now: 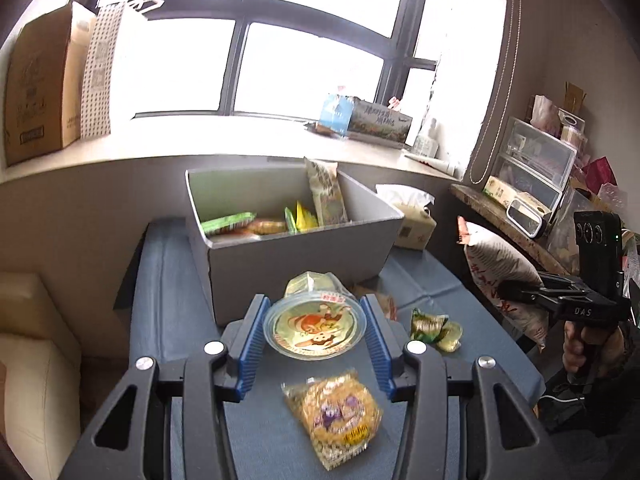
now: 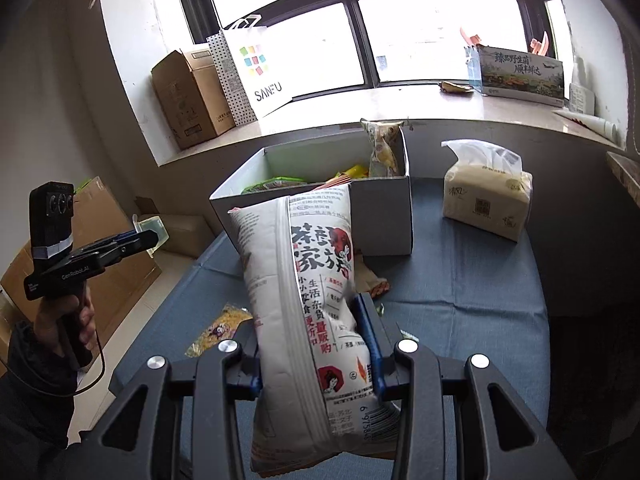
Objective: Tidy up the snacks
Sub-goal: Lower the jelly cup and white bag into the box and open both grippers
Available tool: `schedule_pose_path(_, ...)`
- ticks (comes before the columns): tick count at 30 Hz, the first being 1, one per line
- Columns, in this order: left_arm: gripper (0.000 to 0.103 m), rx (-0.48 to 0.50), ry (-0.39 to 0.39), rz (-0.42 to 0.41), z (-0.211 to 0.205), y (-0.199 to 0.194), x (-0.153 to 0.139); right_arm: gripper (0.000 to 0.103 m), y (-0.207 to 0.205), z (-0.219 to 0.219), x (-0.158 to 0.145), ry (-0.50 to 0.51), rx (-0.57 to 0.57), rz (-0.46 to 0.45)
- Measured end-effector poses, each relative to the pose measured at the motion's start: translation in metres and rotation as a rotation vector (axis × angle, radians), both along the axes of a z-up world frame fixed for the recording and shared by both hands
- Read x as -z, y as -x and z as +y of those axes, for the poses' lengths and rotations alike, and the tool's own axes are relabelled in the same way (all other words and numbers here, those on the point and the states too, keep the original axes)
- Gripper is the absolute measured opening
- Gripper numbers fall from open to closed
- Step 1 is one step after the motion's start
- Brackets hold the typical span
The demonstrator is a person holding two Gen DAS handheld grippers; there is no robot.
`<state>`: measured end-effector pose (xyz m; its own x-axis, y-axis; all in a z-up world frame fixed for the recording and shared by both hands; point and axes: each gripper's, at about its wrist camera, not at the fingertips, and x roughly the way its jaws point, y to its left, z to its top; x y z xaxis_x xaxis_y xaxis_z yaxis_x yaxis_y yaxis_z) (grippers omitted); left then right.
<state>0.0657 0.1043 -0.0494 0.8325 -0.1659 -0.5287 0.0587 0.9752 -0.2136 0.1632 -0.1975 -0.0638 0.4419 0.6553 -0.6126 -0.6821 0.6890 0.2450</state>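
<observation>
The white paper bag (image 2: 256,70) on the windowsill, at about eleven o'clock in the right view, reads "SANFU". The handle of the left tongs (image 2: 76,270) at nine o'clock carries "GenRobot.AI", and the right tongs (image 1: 576,312), at three o'clock in the left view, show "DAS". The big white snack bag (image 2: 308,300) bears Chinese print and a barcode starting "6 9758".
</observation>
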Motion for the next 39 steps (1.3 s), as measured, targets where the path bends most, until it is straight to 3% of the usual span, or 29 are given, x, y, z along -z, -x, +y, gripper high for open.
schedule_pose_path(4, 0.051, 0.011, -0.030, -0.034, 0.007, -0.048, -0.031, 0.041, -0.040, 0.036, -0.030, -0.028, 0.026, -0.027)
schedule_pose_path(6, 0.051, 0.008, 0.012, -0.022, 0.015, -0.080, -0.036, 0.042, -0.067, 0.054, -0.042, -0.057, 0.068, -0.006)
schedule_pose_path(13, 0.051, -0.031, 0.030, 0.052, 0.032, -0.183, -0.028, 0.042, -0.155, 0.134, -0.052, 0.029, 0.085, 0.020)
schedule_pose_path(18, 0.052, -0.044, -0.026, 0.109, 0.029, -0.216, -0.012, 0.042, -0.191, 0.163, -0.042, 0.086, 0.088, 0.037)
schedule_pose_path(19, 0.054, -0.048, -0.039, 0.129, 0.028, -0.221, -0.008, 0.045, -0.195, 0.166, -0.039, 0.090, 0.091, 0.043)
schedule_pose_path(20, 0.071, -0.062, -0.051, 0.155, 0.027, -0.226, -0.005, 0.056, -0.199, 0.168, -0.036, 0.084, 0.083, 0.053)
schedule_pose_path(21, 0.099, -0.080, -0.055, 0.167, 0.028, -0.228, -0.003, 0.071, -0.204, 0.171, -0.033, 0.082, 0.078, 0.072)
schedule_pose_path(22, 0.103, -0.096, -0.052, 0.153, 0.029, -0.226, -0.002, 0.103, -0.208, 0.171, -0.032, 0.083, 0.094, 0.081)
schedule_pose_path(26, 0.103, -0.092, -0.019, 0.161, 0.031, -0.213, 0.000, 0.103, -0.209, 0.161, -0.033, 0.048, 0.121, 0.071)
schedule_pose_path(31, 0.103, -0.094, -0.052, 0.157, 0.025, -0.200, -0.005, 0.103, -0.199, 0.146, -0.042, 0.007, 0.127, 0.046)
schedule_pose_path(35, 0.103, -0.070, -0.044, 0.119, 0.017, -0.177, -0.018, 0.103, -0.180, 0.128, -0.053, -0.037, 0.120, 0.014)
schedule_pose_path(39, 0.103, -0.039, -0.093, 0.059, 0.001, -0.140, -0.032, 0.103, -0.146, 0.102, -0.065, -0.092, 0.080, -0.038)
